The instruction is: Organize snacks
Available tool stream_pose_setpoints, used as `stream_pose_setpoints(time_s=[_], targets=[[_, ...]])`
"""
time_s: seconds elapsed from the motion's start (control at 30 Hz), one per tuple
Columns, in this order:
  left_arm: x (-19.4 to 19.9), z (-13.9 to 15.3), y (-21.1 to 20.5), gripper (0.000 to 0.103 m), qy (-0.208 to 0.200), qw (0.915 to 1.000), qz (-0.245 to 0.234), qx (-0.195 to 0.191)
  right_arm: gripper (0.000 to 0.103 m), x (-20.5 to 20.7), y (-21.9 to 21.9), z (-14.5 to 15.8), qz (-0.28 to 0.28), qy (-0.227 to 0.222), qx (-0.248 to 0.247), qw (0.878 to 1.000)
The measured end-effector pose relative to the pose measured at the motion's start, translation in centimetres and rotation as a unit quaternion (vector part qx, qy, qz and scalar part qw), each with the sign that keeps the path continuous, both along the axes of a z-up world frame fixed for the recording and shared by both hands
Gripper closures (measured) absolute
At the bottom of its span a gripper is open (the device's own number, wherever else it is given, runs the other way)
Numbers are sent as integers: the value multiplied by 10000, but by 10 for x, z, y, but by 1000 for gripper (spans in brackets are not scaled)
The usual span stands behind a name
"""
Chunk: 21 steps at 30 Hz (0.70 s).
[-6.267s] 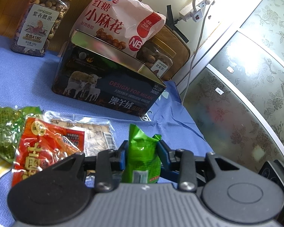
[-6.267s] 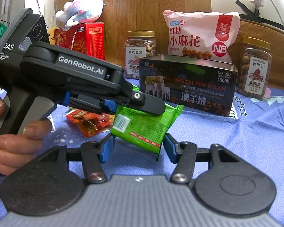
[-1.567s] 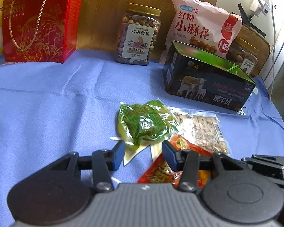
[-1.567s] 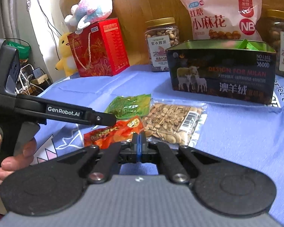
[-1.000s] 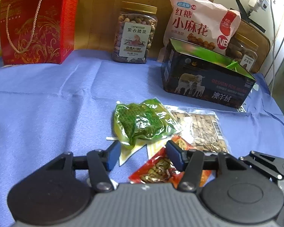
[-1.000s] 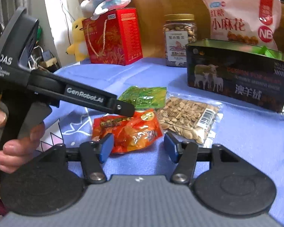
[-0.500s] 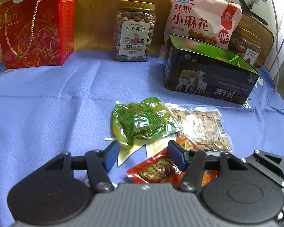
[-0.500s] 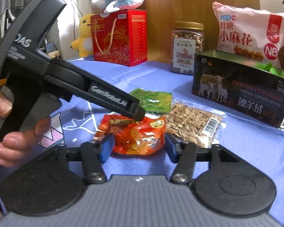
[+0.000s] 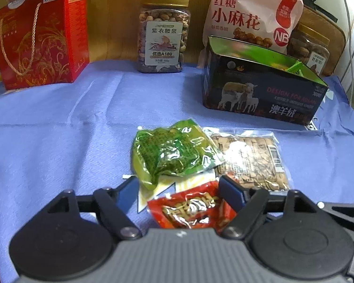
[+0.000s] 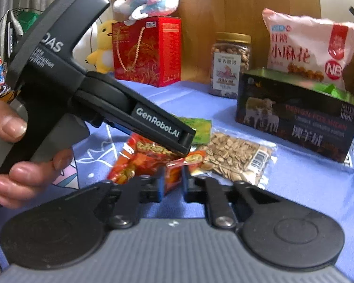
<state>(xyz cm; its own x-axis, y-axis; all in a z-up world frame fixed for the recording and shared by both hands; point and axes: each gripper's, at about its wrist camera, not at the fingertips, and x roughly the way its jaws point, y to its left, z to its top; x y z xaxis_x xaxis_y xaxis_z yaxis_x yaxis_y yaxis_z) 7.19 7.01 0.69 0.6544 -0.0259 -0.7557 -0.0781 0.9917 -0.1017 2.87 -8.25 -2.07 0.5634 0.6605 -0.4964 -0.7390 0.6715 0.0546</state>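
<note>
The right gripper (image 10: 173, 182) is closing its jaws on the near edge of the red snack packet (image 10: 151, 156), and the blue pads already pinch the crumpled foil between them. The left gripper (image 9: 178, 192), gripped by the person's left hand (image 10: 18, 155), hangs just above the same packet; its jaws are opening, spread wide to either side of the packet (image 9: 192, 208), with the pads not touching it. In the right wrist view the tip of the left gripper reaches over the far end of the red packet.

All of this lies on the blue cloth (image 9: 59, 127) that covers the tabletop, toward its near edge. Just beyond the red packet are two more packets side by side: a green packet (image 9: 171, 152) on the left and a clear bag of seeds (image 9: 250, 159) on the right, the green one overlapping the seed bag's left edge.

Farther back and to the right stands an open dark tin (image 9: 262, 94) printed with sheep, with a green packet corner (image 9: 295, 67) showing inside at its right end.

Along the far edge, against a wooden panel, stand a red gift box (image 9: 40, 37) at the left, a jar of nuts (image 9: 164, 35) in the middle, a large pink snack bag (image 9: 250, 16) behind the tin, and a second jar (image 9: 313, 49) at the right. A plush toy (image 10: 148, 0) sits on the red box.
</note>
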Motion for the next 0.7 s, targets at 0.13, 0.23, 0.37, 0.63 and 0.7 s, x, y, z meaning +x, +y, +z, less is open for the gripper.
stream_pose_setpoints(time_s=[0.13,0.23,0.37,0.63,0.7], targets=[[0,0,0,26,12,10000,9,0,89,-2,1,0,0,-34,-4,10000],[1,0,-1,26,14,10000,21,22,92,-2,-1,0,-42,-53,22,10000],[1,-1,-1,25,17,10000,25,43,96,-2,-2,0,-135,-77,38,9999],[1,0,-1,25,2,10000,29,11,100,0,-5,0,-376,-100,118,9992],[-1,0,1,28,-31,9999,17,-97,100,1,-7,0,-485,-99,156,9986]])
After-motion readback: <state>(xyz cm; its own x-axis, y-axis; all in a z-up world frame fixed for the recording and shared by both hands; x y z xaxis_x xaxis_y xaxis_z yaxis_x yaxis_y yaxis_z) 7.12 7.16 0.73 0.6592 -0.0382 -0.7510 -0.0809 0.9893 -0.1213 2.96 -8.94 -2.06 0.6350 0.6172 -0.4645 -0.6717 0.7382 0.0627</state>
